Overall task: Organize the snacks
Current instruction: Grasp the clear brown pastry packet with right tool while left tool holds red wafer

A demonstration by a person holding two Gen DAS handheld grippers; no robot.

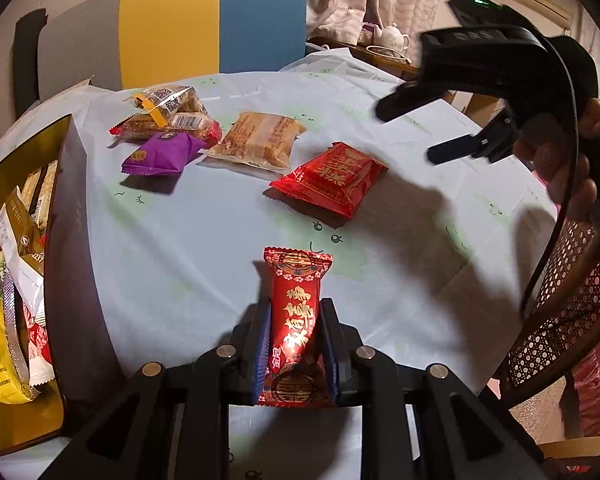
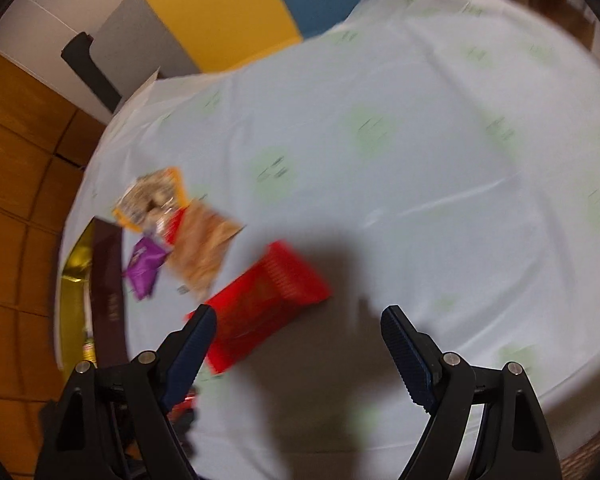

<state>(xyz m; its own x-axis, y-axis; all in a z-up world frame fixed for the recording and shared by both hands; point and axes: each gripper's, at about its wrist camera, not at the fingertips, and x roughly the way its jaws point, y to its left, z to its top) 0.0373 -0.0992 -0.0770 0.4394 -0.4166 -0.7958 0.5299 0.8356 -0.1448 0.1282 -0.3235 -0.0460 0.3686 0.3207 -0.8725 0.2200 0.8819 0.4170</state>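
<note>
Left tool point(image 1: 296, 320): pads clamped on 1 narrow red snack bar point(image 1: 296, 320), gripped across its short width, long axis running straight out along the fingers, far end clear of the table point(image 1: 220, 232). The open gold-lined box point(image 1: 66, 216), already holding several packets, stands just to the left of this tool, so the left hand is the nearer one for the drop. Right tool point(image 2: 298, 320): jaws wide apart, nothing between them, pointing down at the cloth; its view is motion-blurred. Flat red packet point(image 2: 266, 312) lies just ahead and left of the right tool, beside its left finger point(image 2: 192, 344), not between the pads; long axis runs diagonally, near-left to far-right. Judgement: right tool needs to shift left and turn so the pads cross the packet's short side. Still on the table beyond: purple packet point(image 1: 160, 154), tan packet point(image 1: 260, 140), 2 stacked packets point(image 1: 168, 116). Sorting looks partway done.
</note>
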